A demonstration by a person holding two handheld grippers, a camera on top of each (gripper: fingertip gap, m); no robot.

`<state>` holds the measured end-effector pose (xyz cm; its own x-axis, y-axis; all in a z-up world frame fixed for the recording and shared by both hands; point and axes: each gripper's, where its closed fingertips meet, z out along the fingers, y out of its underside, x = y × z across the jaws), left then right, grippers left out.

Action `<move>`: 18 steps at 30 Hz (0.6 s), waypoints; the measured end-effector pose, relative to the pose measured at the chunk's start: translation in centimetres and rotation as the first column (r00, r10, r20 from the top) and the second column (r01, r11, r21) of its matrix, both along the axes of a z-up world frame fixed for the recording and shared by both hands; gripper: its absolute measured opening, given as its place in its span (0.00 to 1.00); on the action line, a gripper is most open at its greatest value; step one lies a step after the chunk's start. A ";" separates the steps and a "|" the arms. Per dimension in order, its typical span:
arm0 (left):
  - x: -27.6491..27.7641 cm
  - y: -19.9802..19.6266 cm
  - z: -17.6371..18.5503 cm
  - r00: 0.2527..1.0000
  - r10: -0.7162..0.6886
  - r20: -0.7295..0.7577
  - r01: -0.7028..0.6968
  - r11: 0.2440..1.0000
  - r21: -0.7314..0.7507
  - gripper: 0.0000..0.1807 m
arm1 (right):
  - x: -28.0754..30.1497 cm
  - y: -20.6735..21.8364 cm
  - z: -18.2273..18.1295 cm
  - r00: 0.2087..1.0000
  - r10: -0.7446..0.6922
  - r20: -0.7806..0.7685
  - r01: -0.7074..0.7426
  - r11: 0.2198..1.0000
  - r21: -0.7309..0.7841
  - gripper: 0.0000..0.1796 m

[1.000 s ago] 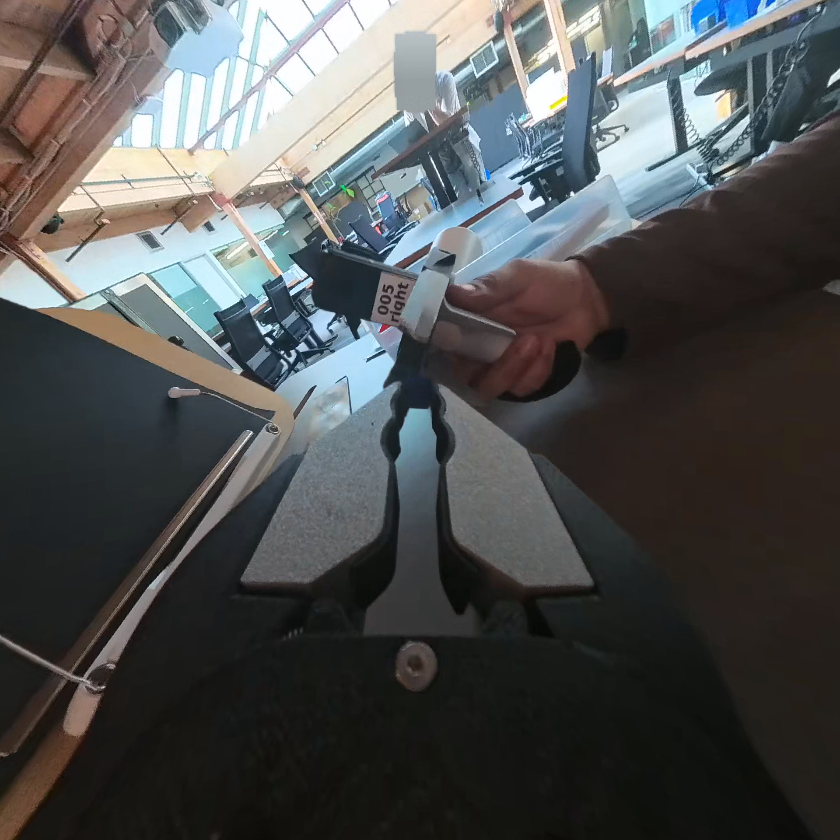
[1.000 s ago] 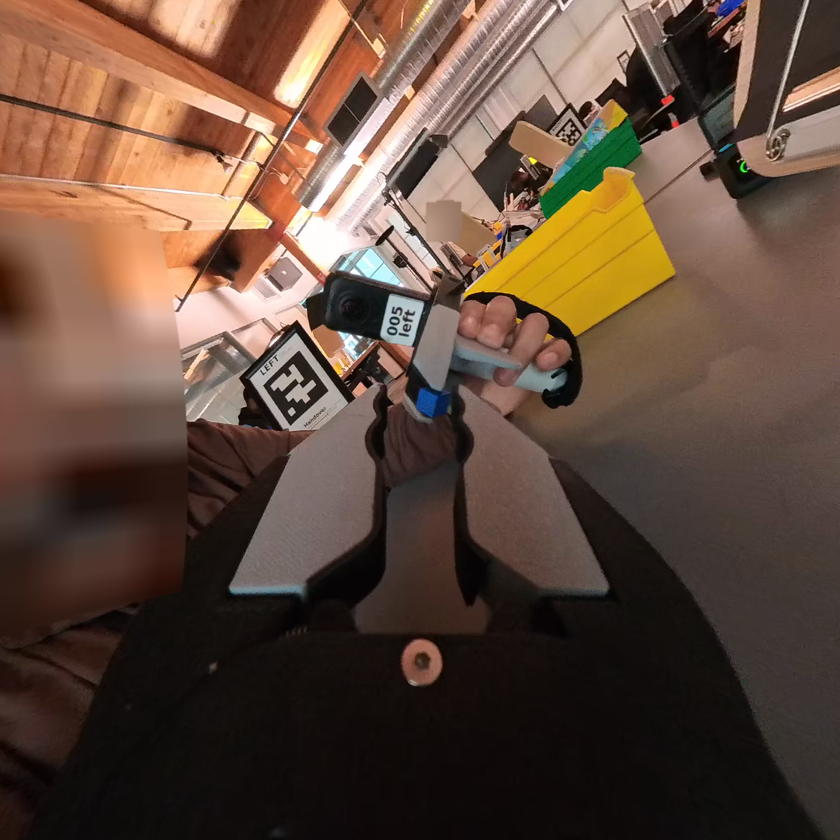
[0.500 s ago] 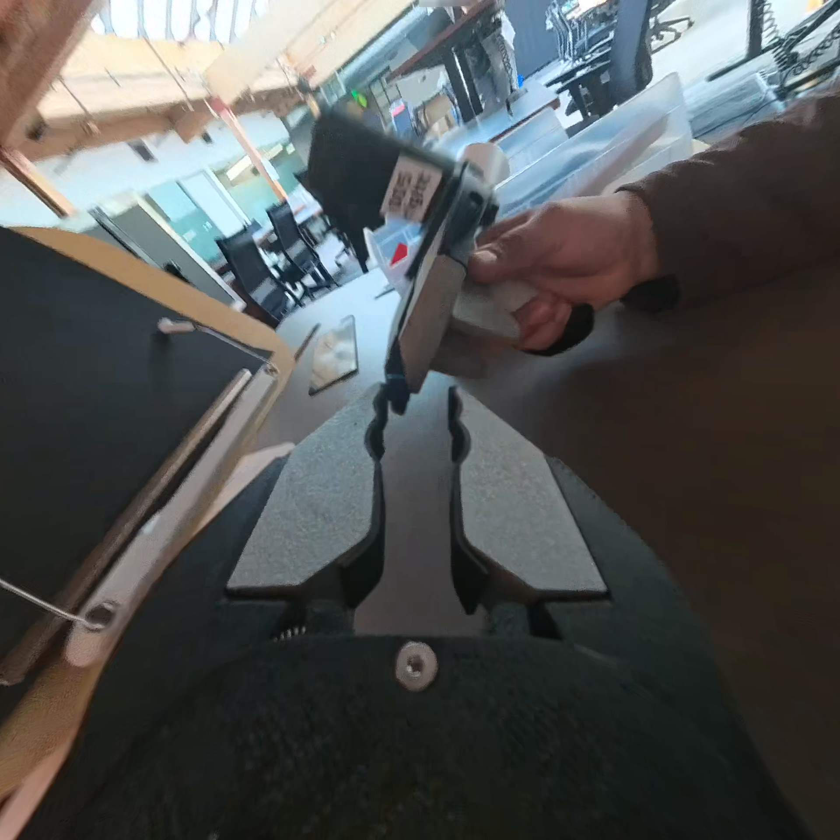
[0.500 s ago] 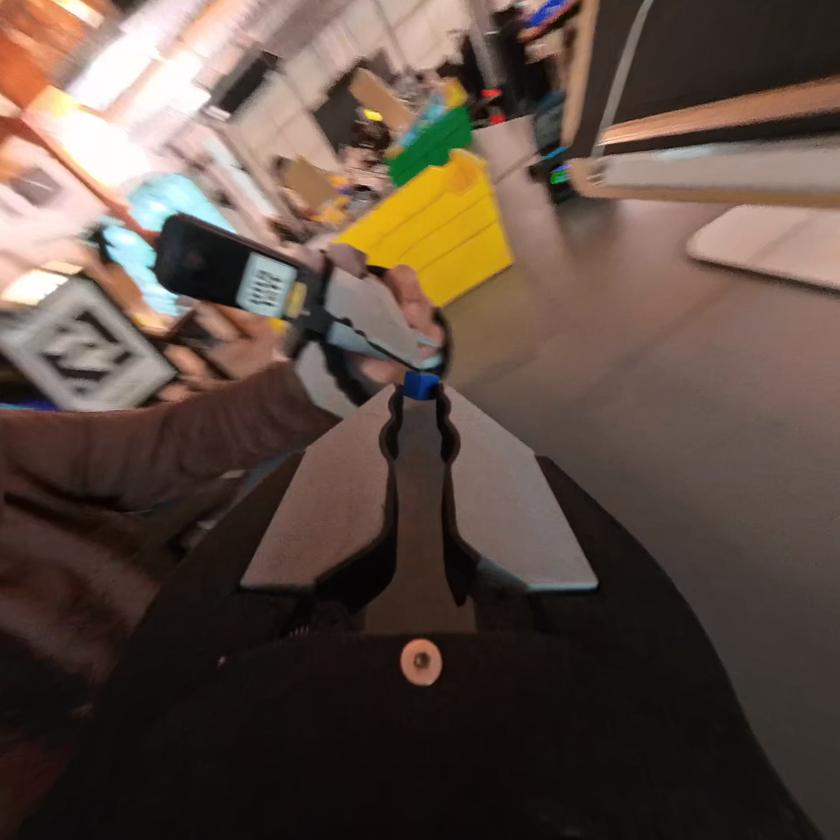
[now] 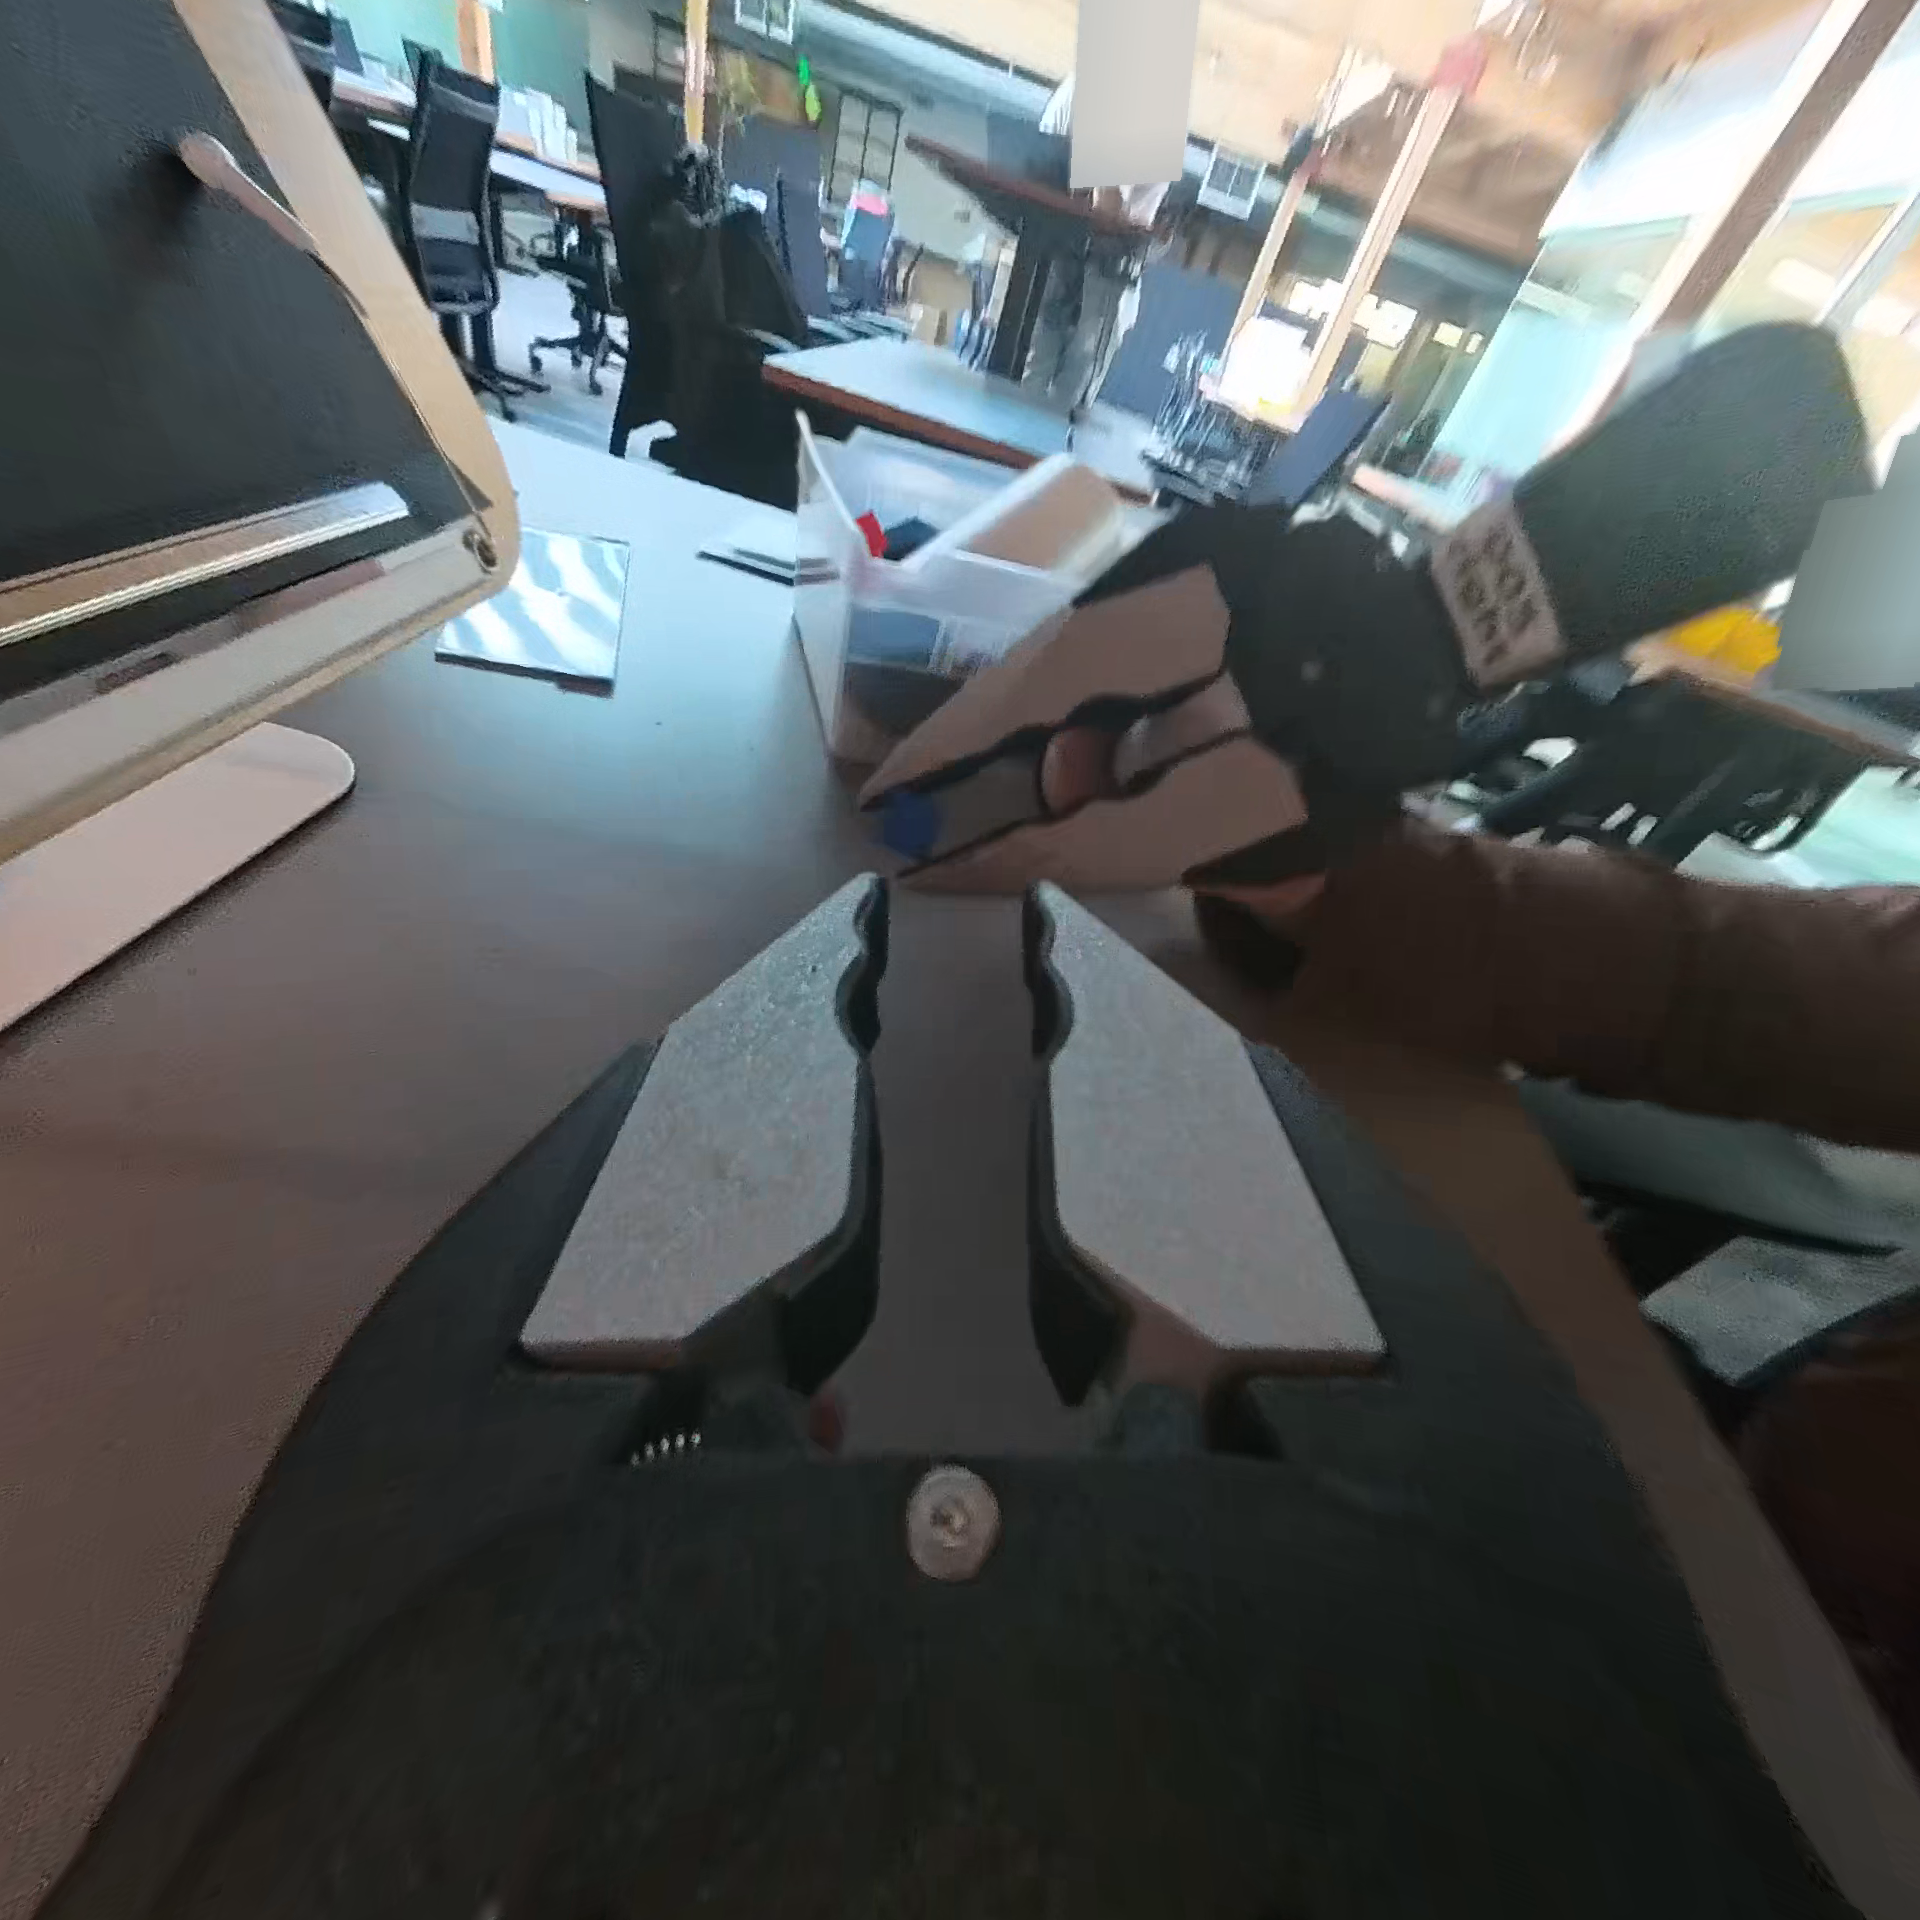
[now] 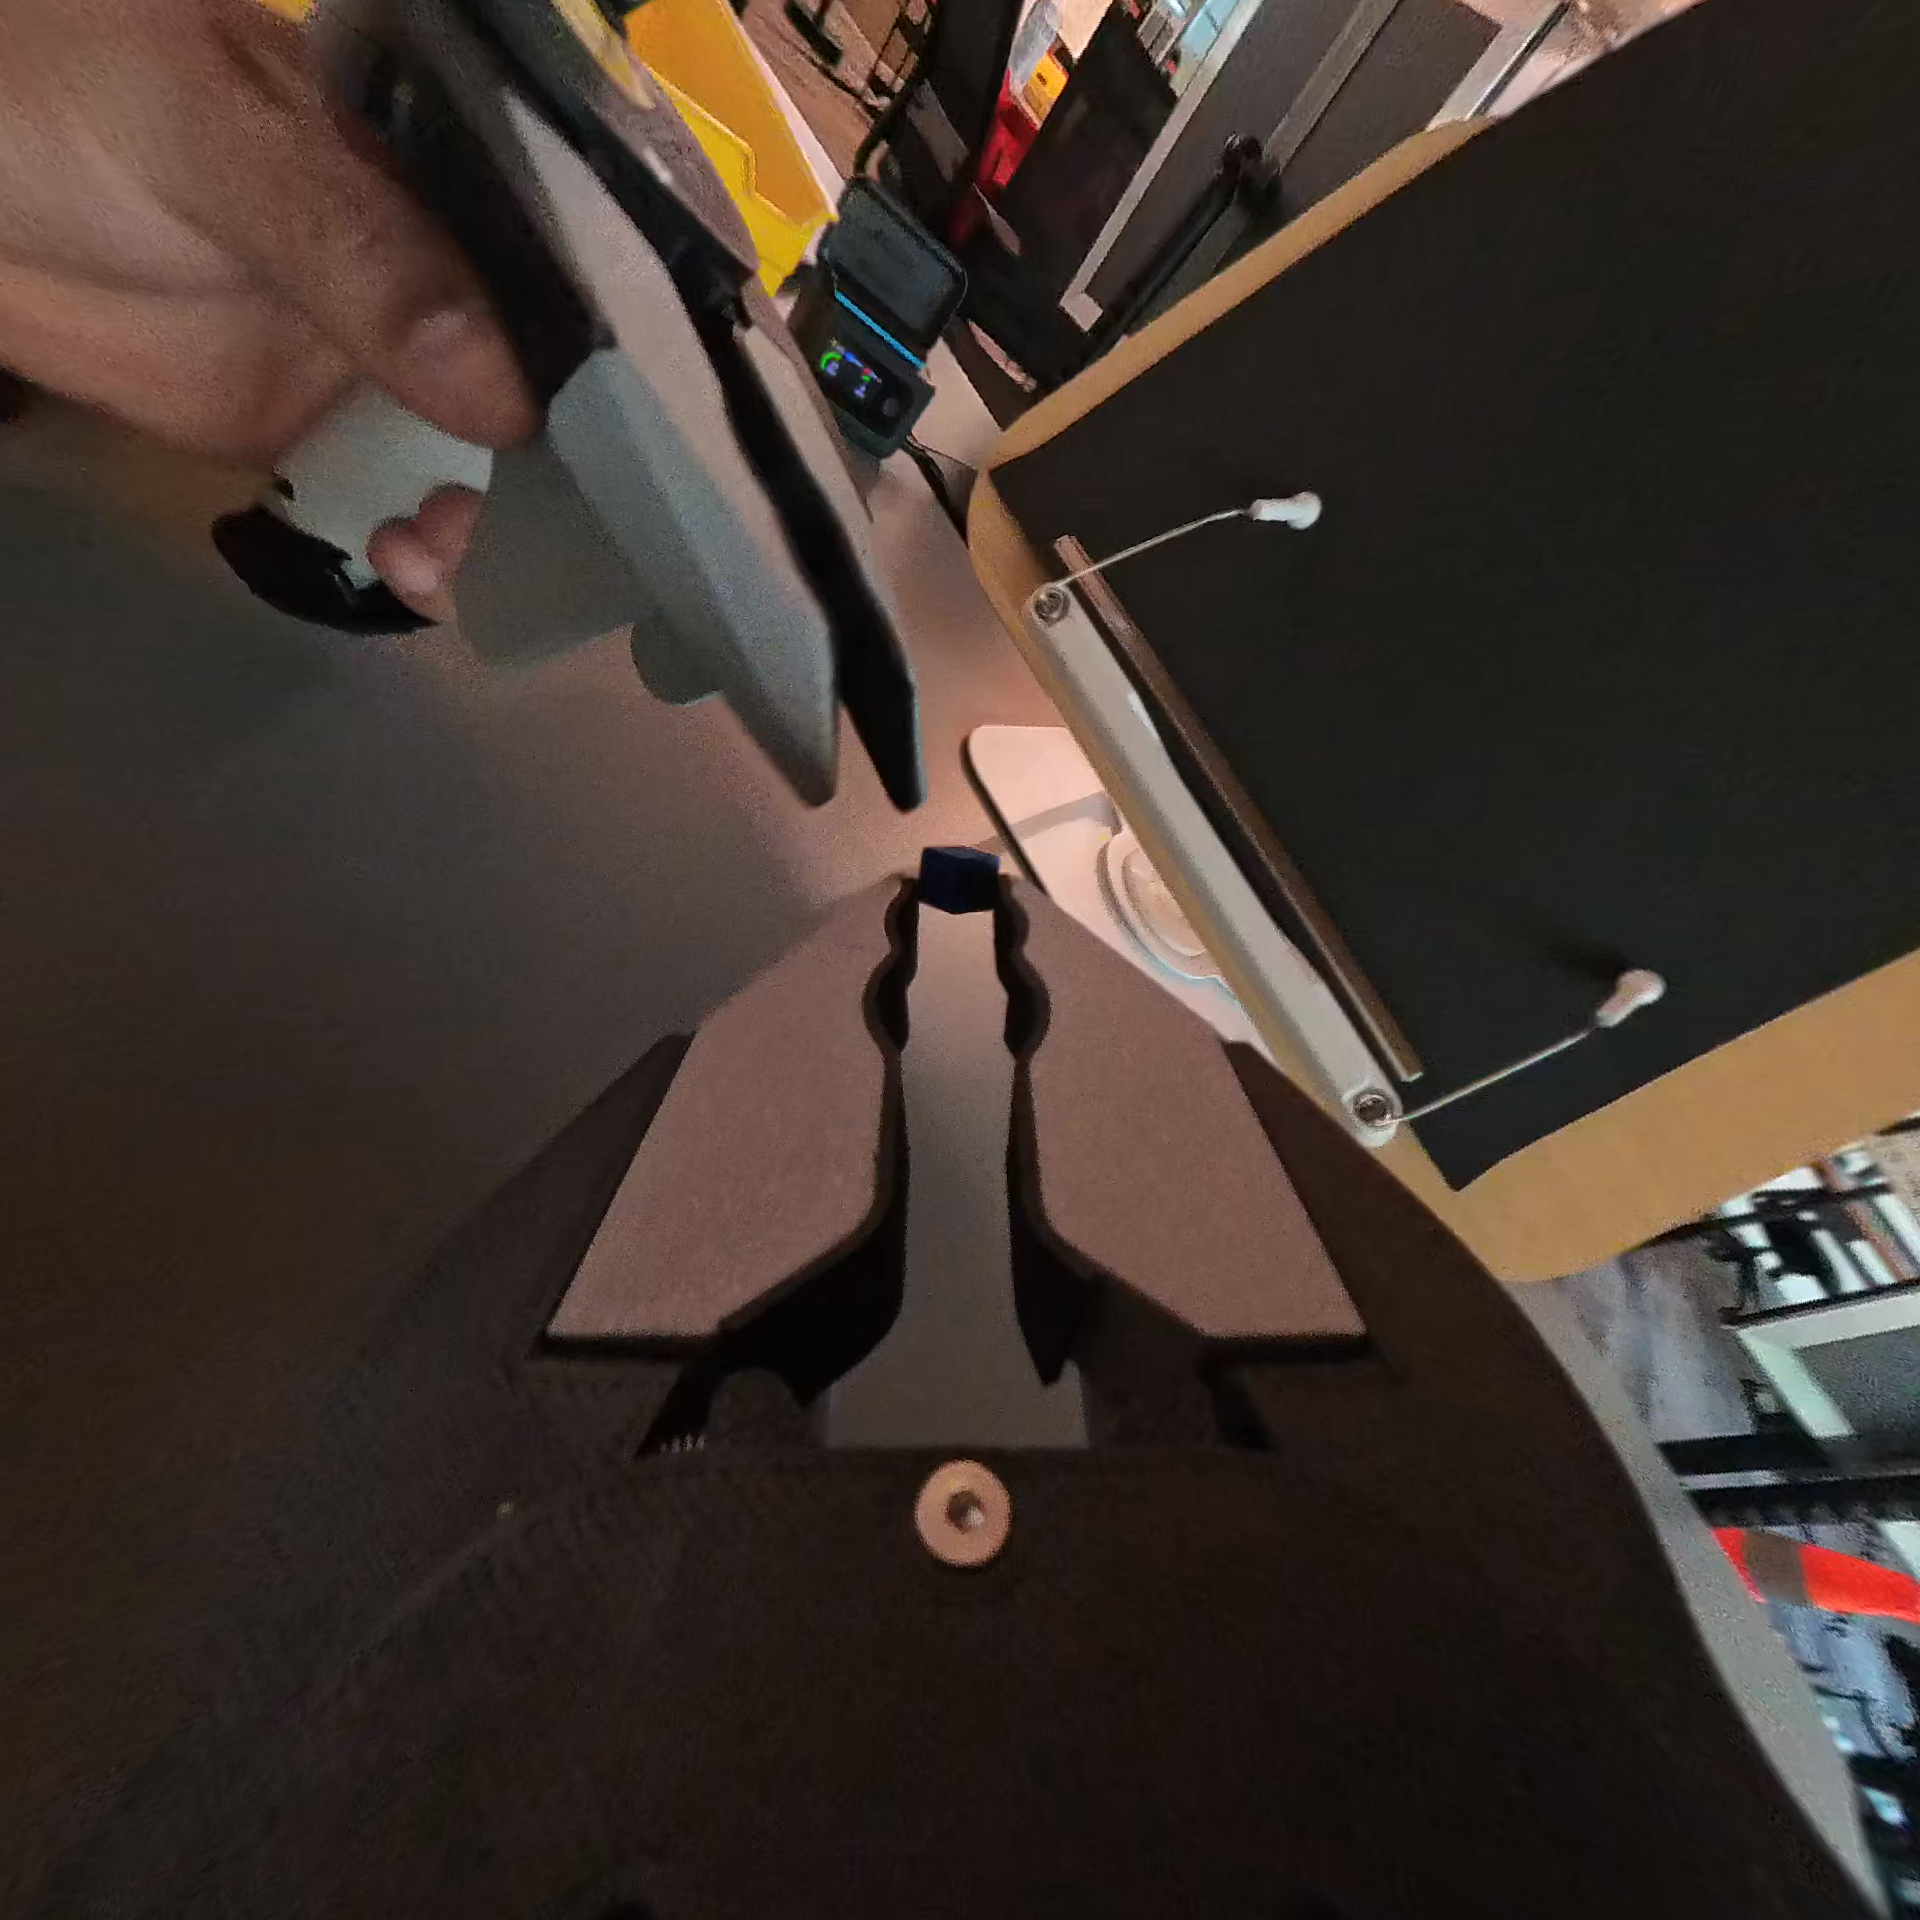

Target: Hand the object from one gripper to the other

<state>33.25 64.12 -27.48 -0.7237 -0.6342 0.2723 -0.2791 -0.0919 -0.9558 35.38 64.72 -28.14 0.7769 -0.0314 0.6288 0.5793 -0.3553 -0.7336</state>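
Left wrist view: my left gripper (image 5: 954, 904) has its jaws parted to a narrow gap with nothing between them, only dark table (image 5: 520, 831) showing through. Just ahead and slightly right, the right gripper (image 5: 896, 826) comes in from the right in a hand (image 5: 1262, 894) with a brown sleeve. The small blue cube (image 5: 912, 821) sits at its very tips. The two grippers are near but not touching. A clear plastic bin (image 5: 935, 613) stands behind; a black board on a stand (image 5: 187, 312) is at left.

Right wrist view: the right gripper (image 6: 956, 894) is clamped on the blue cube (image 6: 958, 878), pinched only at the extreme fingertips and sticking out forward. The left gripper (image 6: 868, 795) hangs above and to the left, tips pointing down toward the cube, clear of it. From this angle I can't read its gap. A yellow bin (image 6: 748, 156) is far back.

My read: the transfer itself looks done, cube is with the right, left is free. I'm judging this as the separation step. Next move calls for pulling the two apart without brushing the cube. The grip is shallow, so any knock or quick swing could pop it out; I'd keep squeeze constant and move slow.
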 end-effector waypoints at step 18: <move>-0.4 -1.0 -0.1 0.984 -0.115 -0.139 0.085 0.975 -0.204 0.09 | -2.4 0.8 0.3 0.931 -0.015 0.364 0.024 0.999 -0.022 0.06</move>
